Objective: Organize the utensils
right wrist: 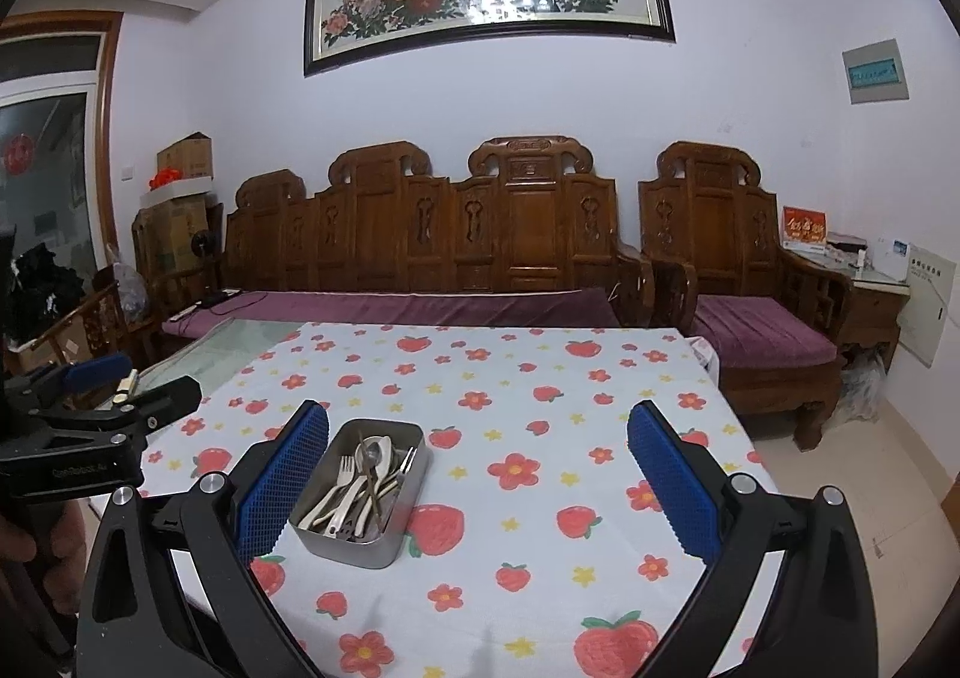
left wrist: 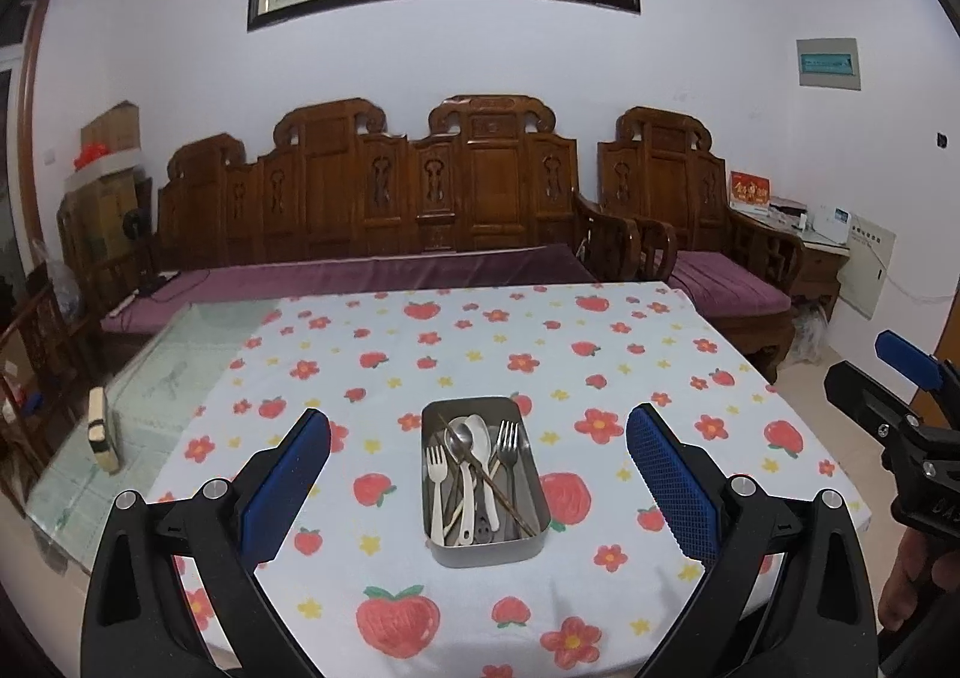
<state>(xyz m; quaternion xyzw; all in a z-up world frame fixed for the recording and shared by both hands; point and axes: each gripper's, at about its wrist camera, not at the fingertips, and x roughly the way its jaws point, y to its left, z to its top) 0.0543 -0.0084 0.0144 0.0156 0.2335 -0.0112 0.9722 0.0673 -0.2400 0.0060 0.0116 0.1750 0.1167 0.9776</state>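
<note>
A rectangular brushed-steel tin (left wrist: 485,483) sits on the strawberry-print cloth of the worktop (left wrist: 600,342), heaped with steel and cream plastic forks, spoons and one thin brown chopstick (left wrist: 489,475), long axes running roughly 12 to 6 o'clock. It lies dead ahead at 12 o'clock of the left gripper (left wrist: 478,483), which looks the nearer, and at 11 o'clock of the right gripper (right wrist: 478,483). Both sets of blue ribbed fingers (left wrist: 672,486) gape wide, holding nothing.
</note>
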